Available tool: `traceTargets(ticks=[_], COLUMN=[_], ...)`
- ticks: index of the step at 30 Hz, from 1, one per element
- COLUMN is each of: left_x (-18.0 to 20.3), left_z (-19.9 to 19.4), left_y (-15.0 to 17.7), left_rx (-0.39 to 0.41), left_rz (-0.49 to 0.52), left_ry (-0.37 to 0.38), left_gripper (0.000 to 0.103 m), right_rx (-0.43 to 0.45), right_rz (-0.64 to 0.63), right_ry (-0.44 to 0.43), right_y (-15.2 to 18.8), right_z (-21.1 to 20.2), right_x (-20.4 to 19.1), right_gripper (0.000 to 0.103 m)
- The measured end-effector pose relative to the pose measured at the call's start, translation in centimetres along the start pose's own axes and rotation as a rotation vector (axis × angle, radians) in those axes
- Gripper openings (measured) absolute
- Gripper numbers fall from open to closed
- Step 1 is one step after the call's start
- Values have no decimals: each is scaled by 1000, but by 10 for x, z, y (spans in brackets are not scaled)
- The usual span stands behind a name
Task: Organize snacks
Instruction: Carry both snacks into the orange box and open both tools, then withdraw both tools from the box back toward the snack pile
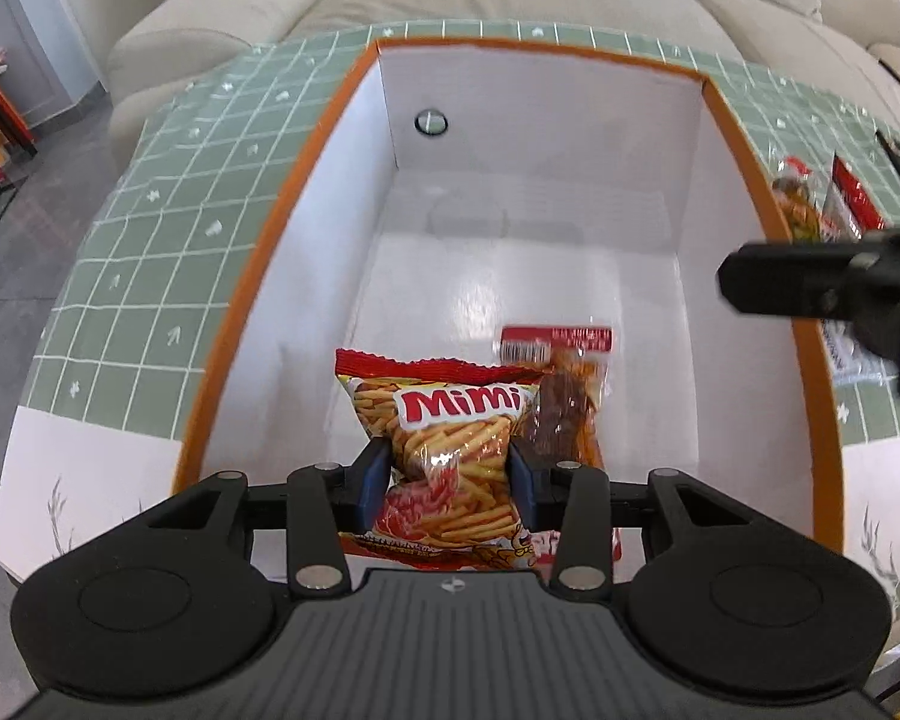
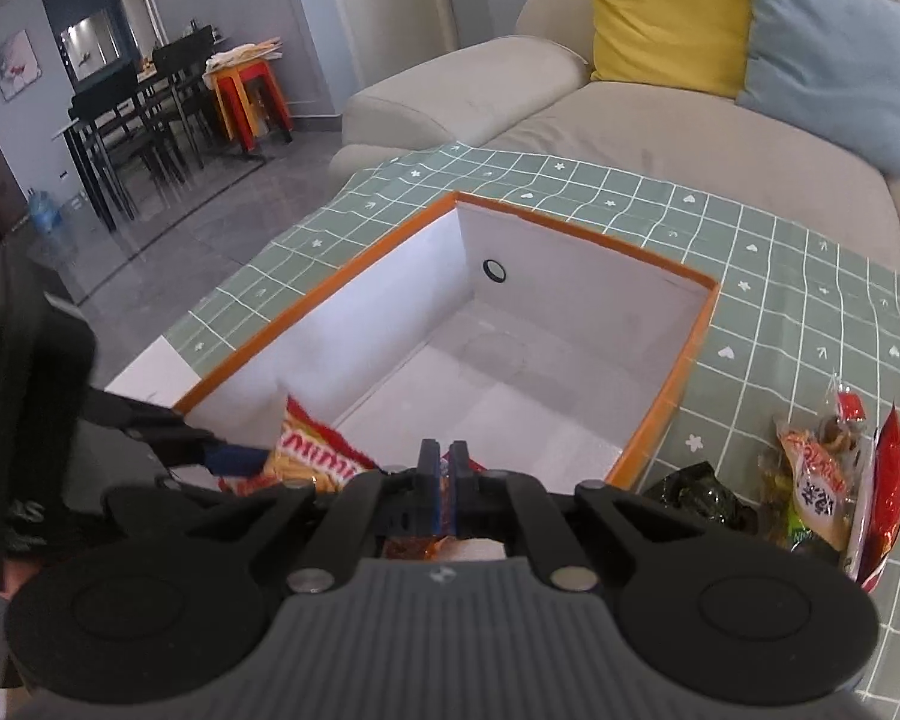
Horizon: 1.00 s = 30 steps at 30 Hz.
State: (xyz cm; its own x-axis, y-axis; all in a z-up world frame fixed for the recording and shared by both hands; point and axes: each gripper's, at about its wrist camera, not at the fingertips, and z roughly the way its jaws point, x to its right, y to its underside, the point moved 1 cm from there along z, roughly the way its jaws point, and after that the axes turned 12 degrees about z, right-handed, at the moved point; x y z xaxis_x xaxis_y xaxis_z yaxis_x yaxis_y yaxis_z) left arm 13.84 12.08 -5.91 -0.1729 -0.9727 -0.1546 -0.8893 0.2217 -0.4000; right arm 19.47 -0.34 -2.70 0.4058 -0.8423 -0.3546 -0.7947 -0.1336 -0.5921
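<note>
Both tongs lowering snack packets into the orange-rimmed box.

My left tongs (image 1: 450, 474) pinch the Mimi bag (image 1: 450, 450) by its sides, half-spread around its bulk, over the near end of the box (image 1: 570, 138). I'd sink it to the floor before letting go, so it lies flat. Just right of it, my right tongs (image 2: 444, 468) are pressed nearly together on a thin dark snack packet (image 1: 570, 408); I'd set that beside the bag, not on top. More packets (image 2: 822, 480) wait on the green cloth right of the box.
</note>
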Motion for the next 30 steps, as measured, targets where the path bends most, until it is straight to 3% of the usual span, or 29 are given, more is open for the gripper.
traceTargets(ticks=[1, 4, 6, 8, 10, 13, 19, 30], left_x=[1, 2, 3, 4, 5, 10, 28, 80], left_z=[1, 2, 1, -2, -7, -18, -48, -93], left_y=[1, 3, 3, 2, 1, 1, -4, -10], left_rx=[-7, -5, -1, 12, 27, 66, 190, 396], left_rz=[-1, 2, 4, 4, 4, 5, 1, 39], left_ry=[-1, -4, -14, -28, -32, -32, -34, -43], left_gripper=[48, 54, 65, 68, 68, 69, 69, 69], right_rx=[1, 4, 3, 6, 16, 41, 122, 243], right_rz=[1, 3, 5, 3, 0, 11, 25, 38], right_ry=[3, 7, 9, 13, 22, 29, 70, 183], right_y=[0, 4, 7, 11, 15, 16, 19, 37], right_z=[-1, -2, -3, -5, -9, -21, -54, -108], right_x=[0, -1, -1, -1, 0, 3, 13, 48], right_gripper=[0, 1, 4, 7, 8, 22, 37, 56])
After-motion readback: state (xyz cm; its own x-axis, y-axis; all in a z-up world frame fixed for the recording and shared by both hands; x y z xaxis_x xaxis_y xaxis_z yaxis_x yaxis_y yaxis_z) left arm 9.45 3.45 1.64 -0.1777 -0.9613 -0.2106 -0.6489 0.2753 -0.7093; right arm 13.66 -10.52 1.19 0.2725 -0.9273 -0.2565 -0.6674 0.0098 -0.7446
